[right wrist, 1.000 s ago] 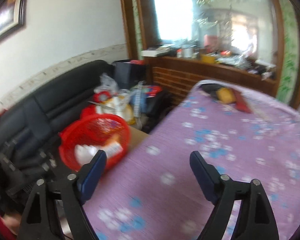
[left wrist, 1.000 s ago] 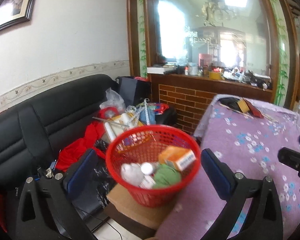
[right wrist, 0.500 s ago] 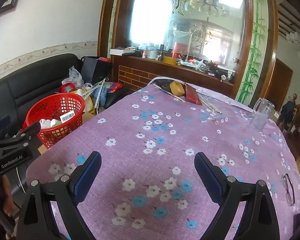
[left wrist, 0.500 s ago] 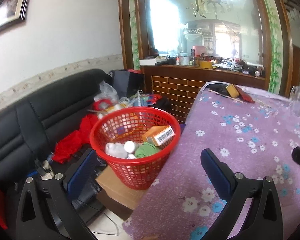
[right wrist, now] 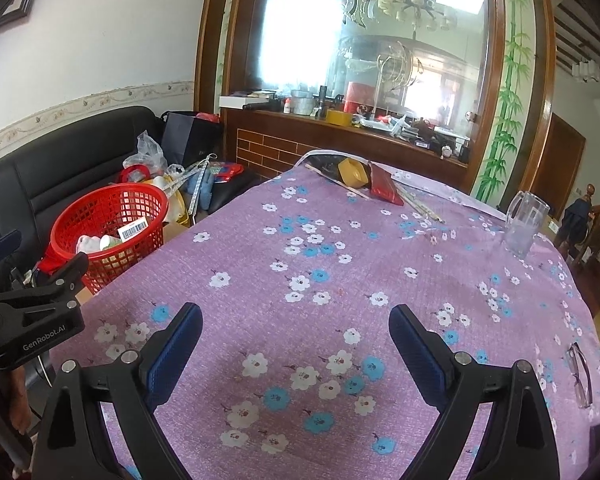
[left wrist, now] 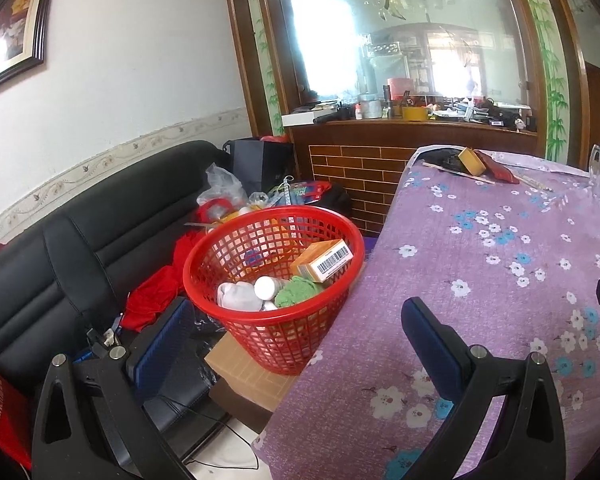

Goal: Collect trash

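Both grippers are spread wide and hold nothing. The left gripper [left wrist: 296, 328] hangs over the near corner of the bench [left wrist: 500, 264], its left finger out over the sofa side, its right over the purple cloth. The right gripper [right wrist: 296, 340] hovers above the middle of the cloth.

The trash sits in the red basket [left wrist: 274, 264], which stands on a cardboard box [left wrist: 240, 368] just beside the bench edge. Inside lie an orange carton [left wrist: 322, 260] with a barcode, a white wad [left wrist: 238, 296], a white cap [left wrist: 265, 287] and a green wad [left wrist: 298, 293].

The near cloth looks bare of litter. At the far end lie a yellow block [right wrist: 353, 172], a red packet [right wrist: 385, 187] and thin sticks [right wrist: 416, 204]; whether these count as trash I cannot tell.

The carton probably is light and stiff, best pinched across its narrow faces. The wads likely are soft and will crush, so any bite holds. The basket seems light but springy mesh; its rolled rim is the place to grip, gently, lest it tip off the box.
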`<control>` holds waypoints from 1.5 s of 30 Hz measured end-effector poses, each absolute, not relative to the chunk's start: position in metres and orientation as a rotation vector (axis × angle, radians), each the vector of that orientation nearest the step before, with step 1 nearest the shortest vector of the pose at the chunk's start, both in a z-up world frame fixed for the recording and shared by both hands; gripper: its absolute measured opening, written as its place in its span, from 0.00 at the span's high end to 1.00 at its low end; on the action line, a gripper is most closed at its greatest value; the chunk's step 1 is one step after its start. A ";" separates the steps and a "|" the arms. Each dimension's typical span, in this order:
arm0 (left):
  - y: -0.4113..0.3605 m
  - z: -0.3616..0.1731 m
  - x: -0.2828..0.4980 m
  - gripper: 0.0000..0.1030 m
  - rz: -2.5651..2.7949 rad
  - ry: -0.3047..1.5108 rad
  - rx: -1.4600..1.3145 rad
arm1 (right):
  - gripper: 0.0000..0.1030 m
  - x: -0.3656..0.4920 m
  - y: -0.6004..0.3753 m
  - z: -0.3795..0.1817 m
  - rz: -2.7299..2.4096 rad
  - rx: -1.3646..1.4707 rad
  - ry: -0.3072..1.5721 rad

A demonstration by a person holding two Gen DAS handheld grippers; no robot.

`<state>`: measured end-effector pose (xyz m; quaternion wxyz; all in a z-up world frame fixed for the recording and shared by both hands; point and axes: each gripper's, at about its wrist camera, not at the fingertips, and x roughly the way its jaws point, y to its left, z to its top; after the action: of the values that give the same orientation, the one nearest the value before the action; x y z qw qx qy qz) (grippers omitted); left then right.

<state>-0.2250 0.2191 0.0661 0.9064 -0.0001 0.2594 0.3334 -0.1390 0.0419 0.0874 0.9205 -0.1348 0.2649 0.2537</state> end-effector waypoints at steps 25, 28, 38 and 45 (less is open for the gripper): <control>0.225 0.059 -0.224 0.00 0.672 0.551 -0.014 | 0.06 -0.138 0.052 0.081 0.521 -0.297 0.568; 0.225 0.059 -0.224 0.00 0.673 0.551 -0.013 | 0.06 -0.137 0.052 0.080 0.521 -0.294 0.571; 0.224 0.057 -0.224 0.00 0.671 0.554 -0.011 | 0.06 -0.137 0.051 0.079 0.522 -0.294 0.572; 0.224 0.058 -0.223 0.00 0.673 0.553 -0.010 | 0.06 -0.136 0.051 0.079 0.523 -0.294 0.573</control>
<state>-0.2232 0.2237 0.0580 0.9066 -0.0050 0.2680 0.3258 -0.1364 0.0509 0.0795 0.9153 -0.1426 0.2784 0.2539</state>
